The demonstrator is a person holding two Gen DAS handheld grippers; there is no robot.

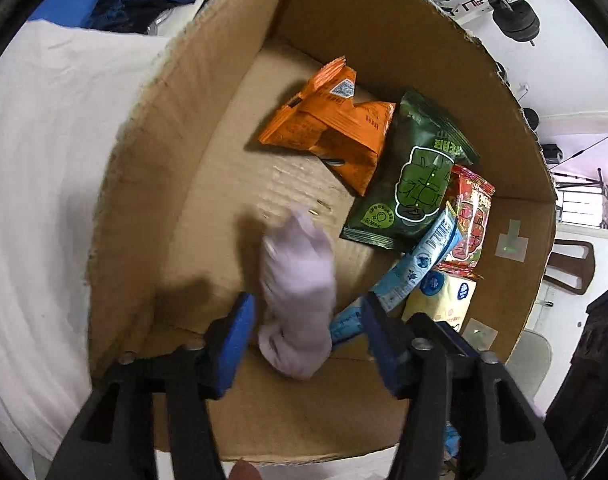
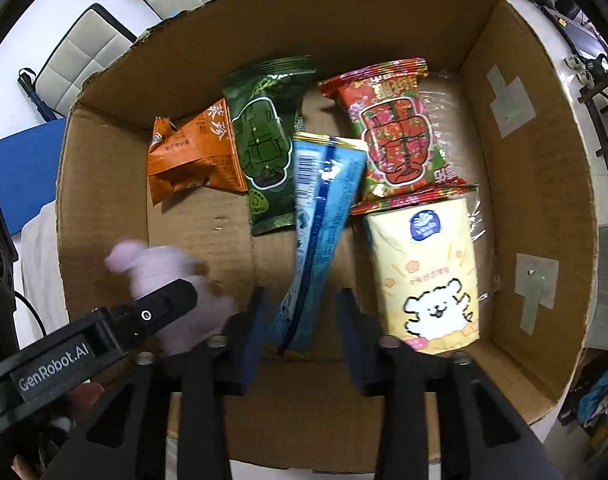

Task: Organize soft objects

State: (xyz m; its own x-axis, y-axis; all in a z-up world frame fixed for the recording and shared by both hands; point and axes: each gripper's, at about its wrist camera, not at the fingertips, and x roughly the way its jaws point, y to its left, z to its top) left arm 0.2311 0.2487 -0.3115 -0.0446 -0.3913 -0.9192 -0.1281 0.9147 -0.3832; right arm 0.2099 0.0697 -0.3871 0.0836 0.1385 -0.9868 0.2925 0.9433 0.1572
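Item: pale lilac sock bundle [image 1: 297, 288], rolled soft, knotted lump at the near end, blurred at the far end. Lying inside the cardboard box [image 1: 384, 32], on the floor near its left wall and near edge. Long axis running away from the left gripper [image 1: 308, 340], straight between its blue pads [image 1: 239, 332]. Jaws of that gripper parted, no pad seen pressing the fabric; apparently released or dropping. Nearer hand: left, directly over it.

Item: light blue sachet [image 2: 320, 232], long, glossy, barcode at the far end. Leaning across the box floor, near end between the pads of the right gripper [image 2: 299, 320]; jaws parted, gap visible either side.

Beyond, along the far and right walls: orange packet [image 2: 191, 152], green packet [image 2: 267, 136], red packet [image 2: 396, 128], cream tissue pack [image 2: 428, 272].
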